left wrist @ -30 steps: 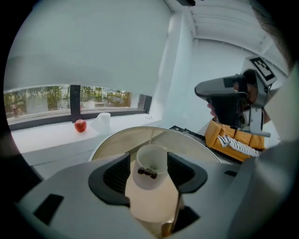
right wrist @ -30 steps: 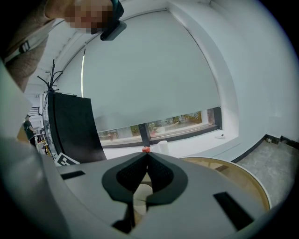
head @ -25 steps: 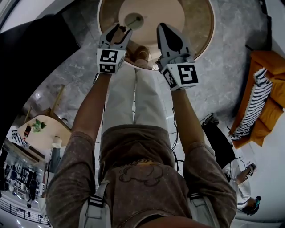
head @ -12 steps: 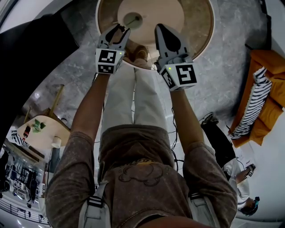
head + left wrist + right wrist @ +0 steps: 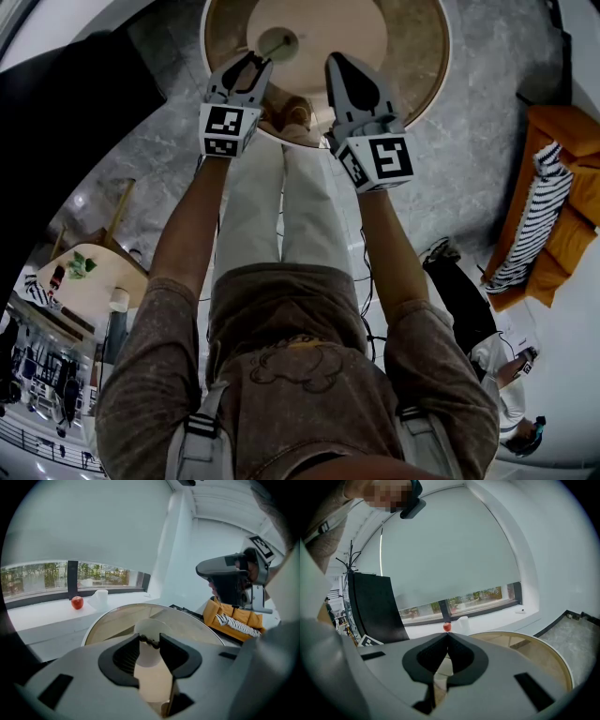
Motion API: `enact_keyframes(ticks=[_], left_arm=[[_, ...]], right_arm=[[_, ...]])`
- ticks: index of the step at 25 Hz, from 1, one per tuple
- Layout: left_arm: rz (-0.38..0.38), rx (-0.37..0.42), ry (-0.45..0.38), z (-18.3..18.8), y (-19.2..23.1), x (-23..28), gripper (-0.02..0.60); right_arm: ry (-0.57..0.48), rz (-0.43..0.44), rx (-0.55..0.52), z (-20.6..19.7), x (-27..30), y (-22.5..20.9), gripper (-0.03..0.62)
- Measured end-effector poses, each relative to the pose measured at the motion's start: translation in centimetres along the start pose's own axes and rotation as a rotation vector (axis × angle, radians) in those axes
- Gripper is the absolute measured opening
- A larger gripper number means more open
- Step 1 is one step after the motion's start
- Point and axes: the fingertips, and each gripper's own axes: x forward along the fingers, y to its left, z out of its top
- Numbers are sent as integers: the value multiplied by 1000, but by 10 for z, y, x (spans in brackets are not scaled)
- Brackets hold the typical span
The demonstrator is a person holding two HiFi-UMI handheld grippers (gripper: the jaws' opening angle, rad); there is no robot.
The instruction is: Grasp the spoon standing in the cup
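Here we look down on a round counter (image 5: 424, 66) with a white cup (image 5: 279, 42) standing on it, left of its middle. Both grippers reach over the near edge, side by side and apart from each other. The left gripper (image 5: 251, 64) points at the cup, its tips just short of it in the head view.

In the left gripper view we find the cup (image 5: 149, 656) straight ahead, framed by the two jaws. The spoon (image 5: 150, 642) stands in that cup. Only its dark upper end shows, lying across the gap at the very tips of the left gripper (image 5: 150, 639). The jaws have just been closing and now stand about half apart, one on each side of that end, with a plain gap left between the pads.

The right gripper (image 5: 339, 66) hangs to the right of the cup, apart from it. In its own view the right gripper (image 5: 447, 635) has its jaws together at the tips, with nothing between them.

Beyond the counter (image 5: 546, 667) we see a red apple (image 5: 447, 626) on a white sill (image 5: 492, 615). The same apple (image 5: 77, 603) shows in the left gripper view. An orange sofa (image 5: 567, 178) stands on the grey floor (image 5: 469, 141) at the right.
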Motion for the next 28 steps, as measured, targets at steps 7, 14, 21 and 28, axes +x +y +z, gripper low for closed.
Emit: enact_keyframes(ticks=[7,14,21,28], left_arm=[[-7,1,-20,13,-1,-3,146],[-16,18,-37,37,-9,-15,144],[-24,54,-36,66,-19,-32,144],[-32,60,-25,105,-36,-56,144]], right_arm=[[6,-2,7,-1,-2,2,17],[16,-9,10,7,-11,1,17],[18,-9,15,29,-26,4,17],[15,-14,26,51,-43,8,17]])
